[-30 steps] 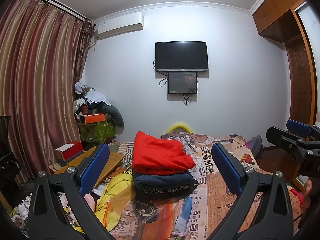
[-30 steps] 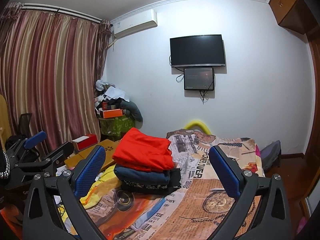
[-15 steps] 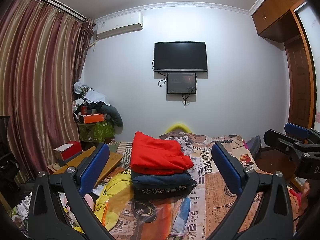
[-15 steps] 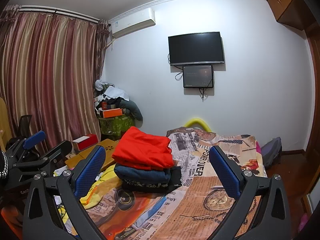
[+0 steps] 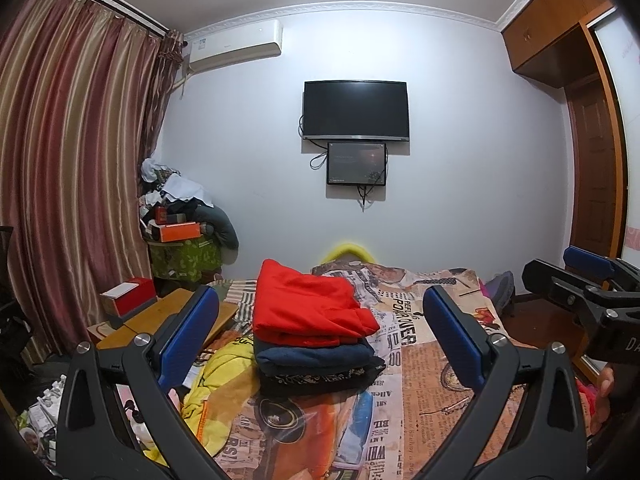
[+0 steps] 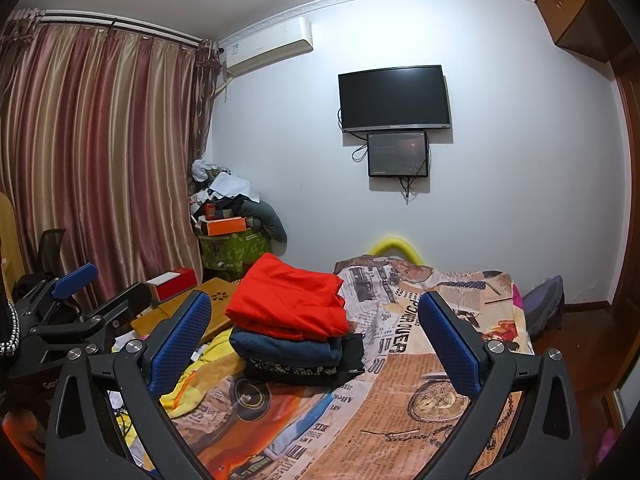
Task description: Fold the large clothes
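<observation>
A stack of folded clothes sits on the bed: a red garment point(image 5: 308, 308) point(image 6: 288, 302) on top, a dark blue one point(image 5: 312, 356) point(image 6: 284, 346) under it, and a black patterned one point(image 5: 320, 378) point(image 6: 296, 370) at the bottom. A crumpled yellow garment point(image 5: 212, 384) point(image 6: 196, 376) lies left of the stack. My left gripper point(image 5: 320, 332) is open and empty, held above the bed before the stack; it also shows in the right wrist view point(image 6: 80, 304). My right gripper point(image 6: 316, 336) is open and empty; it also shows in the left wrist view point(image 5: 576, 280).
The bed point(image 5: 432, 392) has a newspaper-print cover. A wooden lap desk point(image 6: 200, 312) and a red box point(image 5: 128, 296) lie at the left. A cluttered pile point(image 5: 180, 216) stands in the corner by the curtain point(image 5: 60, 160). A TV point(image 5: 356, 110) hangs on the far wall.
Both grippers have tilted up very slightly; the stack sits a little lower in both views. Nothing was gripped or released.
</observation>
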A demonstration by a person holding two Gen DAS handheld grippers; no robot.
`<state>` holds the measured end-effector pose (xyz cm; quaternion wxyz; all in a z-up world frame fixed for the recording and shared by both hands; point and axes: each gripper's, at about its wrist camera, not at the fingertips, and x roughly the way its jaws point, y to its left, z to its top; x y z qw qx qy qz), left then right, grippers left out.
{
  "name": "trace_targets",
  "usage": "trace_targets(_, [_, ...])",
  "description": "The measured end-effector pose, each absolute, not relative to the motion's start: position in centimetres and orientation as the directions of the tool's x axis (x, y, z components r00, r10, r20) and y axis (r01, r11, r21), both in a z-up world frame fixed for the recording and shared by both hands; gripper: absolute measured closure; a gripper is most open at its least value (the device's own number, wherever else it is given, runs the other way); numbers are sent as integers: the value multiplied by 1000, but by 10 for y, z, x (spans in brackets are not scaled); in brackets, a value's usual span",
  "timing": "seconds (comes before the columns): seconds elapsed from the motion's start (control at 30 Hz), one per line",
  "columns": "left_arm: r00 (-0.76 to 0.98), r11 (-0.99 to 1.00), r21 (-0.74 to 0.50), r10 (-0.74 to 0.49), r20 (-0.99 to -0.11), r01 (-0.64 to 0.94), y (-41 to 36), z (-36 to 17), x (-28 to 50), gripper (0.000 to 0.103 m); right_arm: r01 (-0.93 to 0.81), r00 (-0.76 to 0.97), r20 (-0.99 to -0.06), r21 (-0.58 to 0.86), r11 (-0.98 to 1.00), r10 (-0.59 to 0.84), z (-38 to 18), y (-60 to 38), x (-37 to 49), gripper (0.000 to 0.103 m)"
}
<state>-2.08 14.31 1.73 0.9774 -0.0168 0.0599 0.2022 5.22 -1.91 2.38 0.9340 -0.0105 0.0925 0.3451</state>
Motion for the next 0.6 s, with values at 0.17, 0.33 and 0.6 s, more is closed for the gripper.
trace_targets(0.17, [911, 918, -13, 393, -124, -397, 143, 17, -20, 1, -647, 743, -184, 51, 761, 644, 23, -18, 54, 0])
trace_targets(0.33, [908, 913, -23, 401, -126, -406, 144, 16, -19, 1, -646, 743, -186, 51, 761, 643, 23, -17, 54, 0])
trace_targets(0.6, [910, 916, -21, 394, -133, -400, 145, 11, -15, 1, -644, 743, -198, 48, 763, 639, 22, -12, 57, 0])
